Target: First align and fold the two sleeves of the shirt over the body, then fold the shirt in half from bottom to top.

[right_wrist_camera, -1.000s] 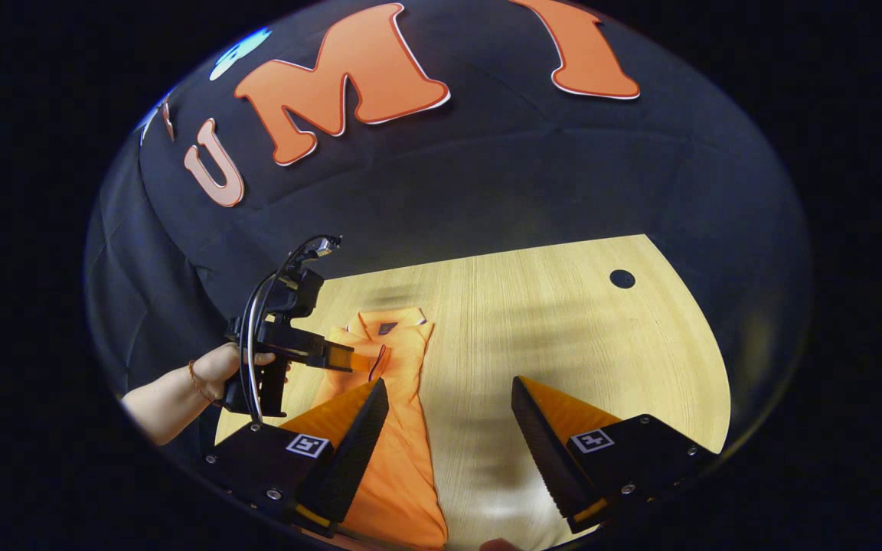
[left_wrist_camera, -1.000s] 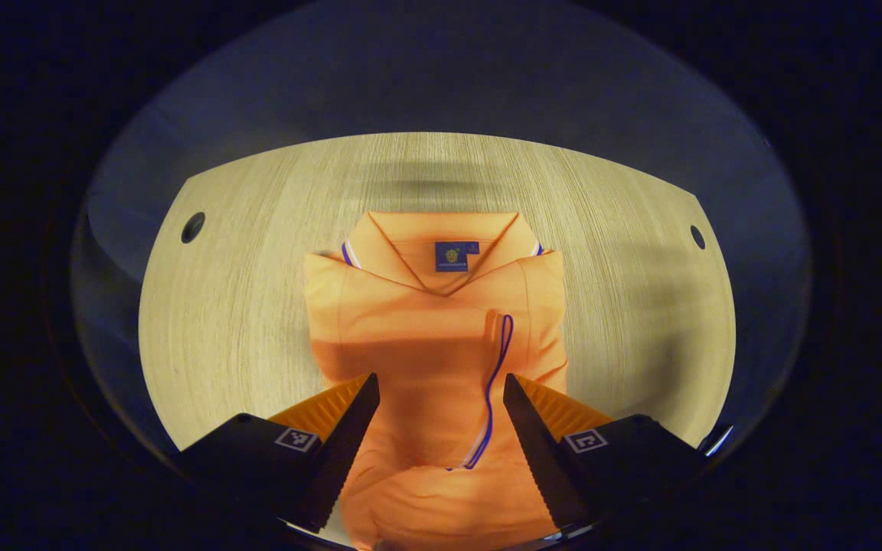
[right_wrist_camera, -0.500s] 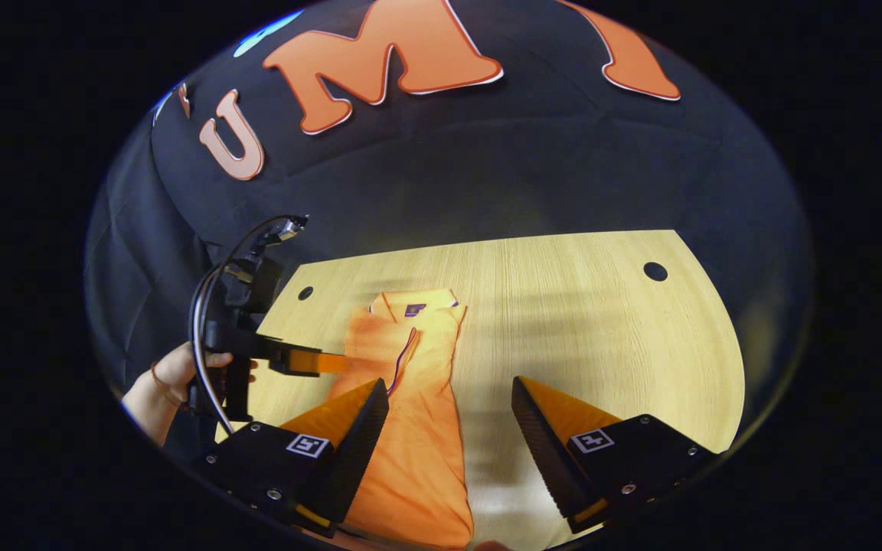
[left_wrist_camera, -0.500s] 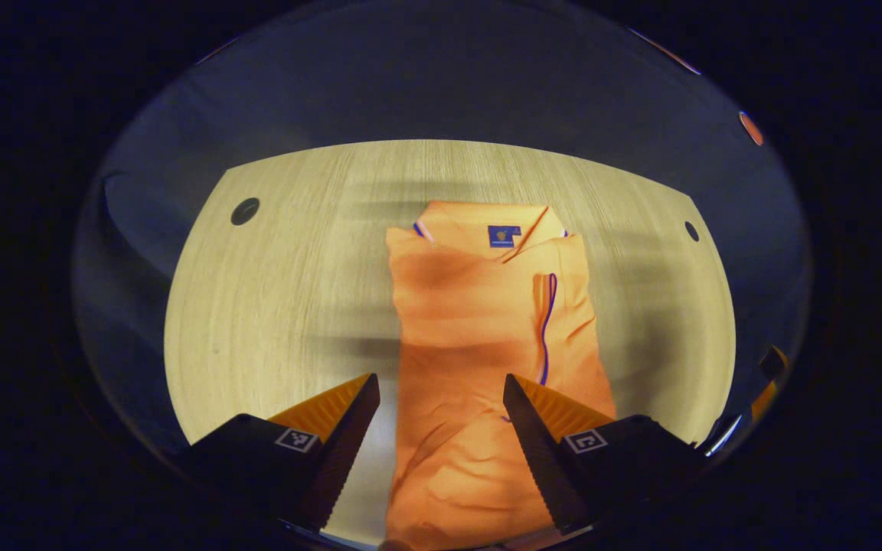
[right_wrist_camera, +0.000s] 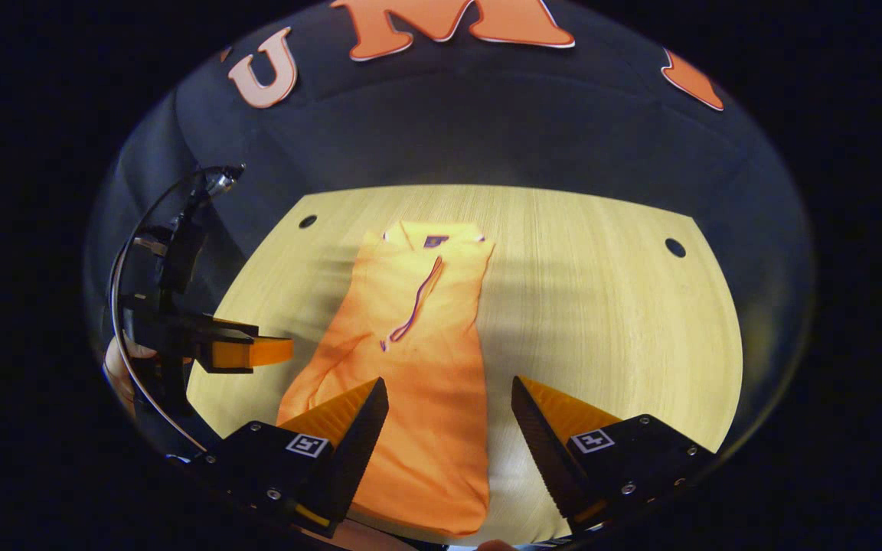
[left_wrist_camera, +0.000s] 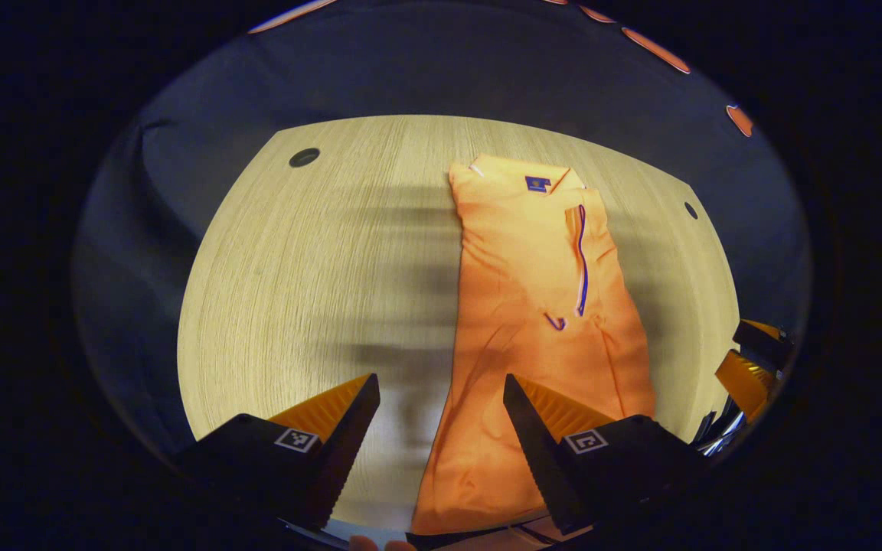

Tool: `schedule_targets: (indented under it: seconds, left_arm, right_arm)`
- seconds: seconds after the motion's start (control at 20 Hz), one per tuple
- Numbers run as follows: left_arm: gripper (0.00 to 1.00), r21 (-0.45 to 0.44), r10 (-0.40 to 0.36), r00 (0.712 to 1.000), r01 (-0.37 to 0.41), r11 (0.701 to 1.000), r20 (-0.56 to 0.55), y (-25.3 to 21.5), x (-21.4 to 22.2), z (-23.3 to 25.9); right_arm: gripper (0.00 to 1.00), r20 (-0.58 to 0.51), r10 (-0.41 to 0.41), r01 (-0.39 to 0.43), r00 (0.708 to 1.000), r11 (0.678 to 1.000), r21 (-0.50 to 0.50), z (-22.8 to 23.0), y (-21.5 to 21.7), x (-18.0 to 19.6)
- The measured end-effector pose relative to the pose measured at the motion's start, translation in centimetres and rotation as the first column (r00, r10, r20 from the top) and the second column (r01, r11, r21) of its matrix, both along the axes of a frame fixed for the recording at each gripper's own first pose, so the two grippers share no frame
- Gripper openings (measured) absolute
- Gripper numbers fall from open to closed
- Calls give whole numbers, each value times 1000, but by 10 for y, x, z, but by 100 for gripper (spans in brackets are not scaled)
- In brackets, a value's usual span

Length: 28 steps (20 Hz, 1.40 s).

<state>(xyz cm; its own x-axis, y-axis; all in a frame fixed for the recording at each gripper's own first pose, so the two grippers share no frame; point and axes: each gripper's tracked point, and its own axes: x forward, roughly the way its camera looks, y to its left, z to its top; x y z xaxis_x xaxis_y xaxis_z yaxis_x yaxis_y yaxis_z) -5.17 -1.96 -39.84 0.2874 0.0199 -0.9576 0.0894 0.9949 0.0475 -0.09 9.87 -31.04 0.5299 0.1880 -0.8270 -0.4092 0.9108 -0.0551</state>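
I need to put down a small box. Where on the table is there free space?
Bare wood lies on both sides of the orange shirt: between it and the table edge in the right gripper view, and likewise in the left gripper view. The near hem is crowded.

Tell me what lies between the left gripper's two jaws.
In the left gripper view, the open left gripper frames bare wooden table and the lower left edge of the orange shirt; neither jaw touches it.

Orange shirt (left_wrist_camera: 540,306) lay flat on wood table (left_wrist_camera: 318,275), sleeves folded in, collar at far end. Left gripper (left_wrist_camera: 441,417) hung wide open w/ nothing in it, above shirt's near end.
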Motion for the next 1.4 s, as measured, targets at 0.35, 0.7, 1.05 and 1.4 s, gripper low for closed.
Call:
schedule_targets:
  seconds: [0.35,0.7,1.05,1.4]
  left_arm:
    - [100,34,-12,996,15,999,-85,37,-103,-9]
    - [100,6,17,985,-16,1000,-174,23,-180,-19]
    - [100,61,67,972,-54,997,-227,24,-217,-55]
    - [99,76,86,968,-69,995,-238,21,-216,-60]
  right_arm:
    - [99,-187,-38,19,982,994,-107,-62,-17,-81]
    - [99,-301,-172,127,938,978,-164,-93,-45,-148]
    - [99,-323,-272,203,906,952,-230,-122,-67,-165]
    - [99,-317,-260,170,912,944,-284,-130,-72,-165]
